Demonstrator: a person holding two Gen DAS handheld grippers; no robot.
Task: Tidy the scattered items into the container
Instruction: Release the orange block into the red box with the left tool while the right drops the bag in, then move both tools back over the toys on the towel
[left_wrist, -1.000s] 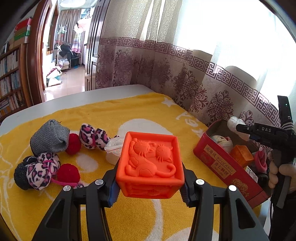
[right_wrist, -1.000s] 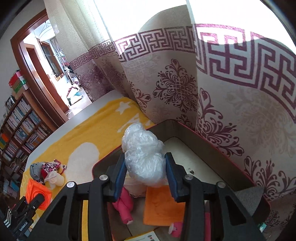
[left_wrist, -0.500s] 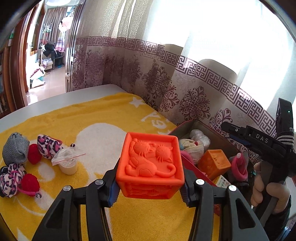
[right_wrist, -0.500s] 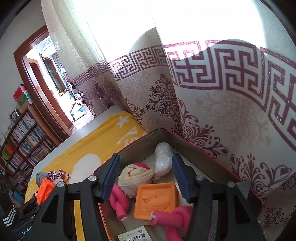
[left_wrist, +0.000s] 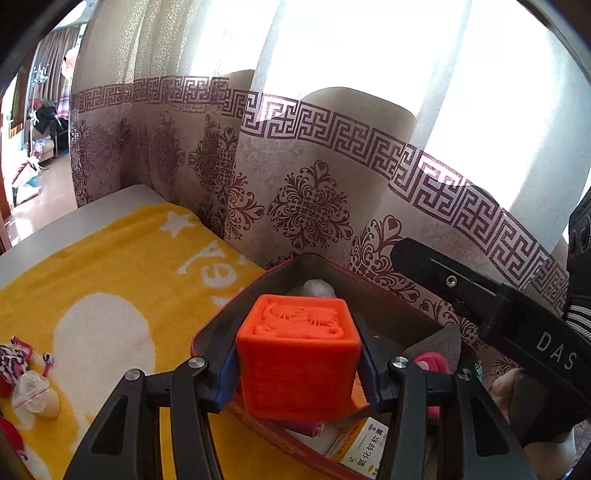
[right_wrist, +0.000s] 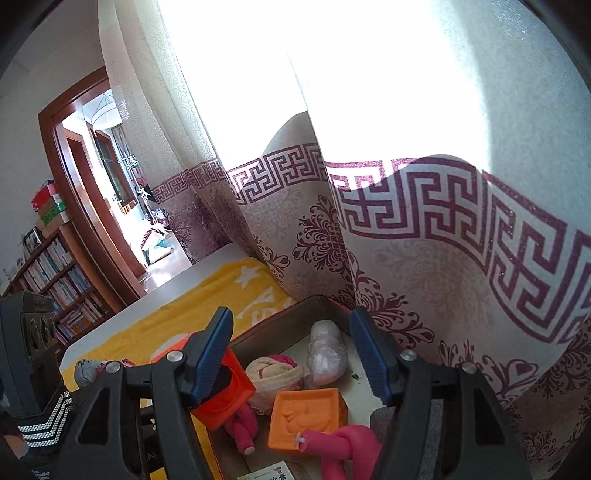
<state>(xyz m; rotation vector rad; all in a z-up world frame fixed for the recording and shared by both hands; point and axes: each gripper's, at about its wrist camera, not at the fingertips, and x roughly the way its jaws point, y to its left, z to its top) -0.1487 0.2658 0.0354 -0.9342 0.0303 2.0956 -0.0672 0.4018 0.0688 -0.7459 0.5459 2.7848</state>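
My left gripper (left_wrist: 297, 363) is shut on an orange embossed block (left_wrist: 295, 362) and holds it over the near left rim of the red box (left_wrist: 214, 328). The block also shows in the right wrist view (right_wrist: 227, 397). My right gripper (right_wrist: 291, 354) is open and empty above the box (right_wrist: 280, 319). Inside lie a clear plastic bag (right_wrist: 327, 354), a cream and pink cloth roll (right_wrist: 273, 373), a second orange block (right_wrist: 306, 417), pink soft toys (right_wrist: 343, 450) and a small medicine carton (left_wrist: 364, 448).
The box stands on a yellow towel (left_wrist: 110, 280) against a patterned curtain (left_wrist: 314, 206). On the towel at the left lie a small zip bag with a cup (left_wrist: 35, 395) and leopard-print socks (left_wrist: 13, 363). A bookshelf (right_wrist: 59, 284) and a doorway are far left.
My left gripper has carried the orange block right, from over the towel to over the box. My right gripper has opened, dropped the plastic bag into the box and risen.
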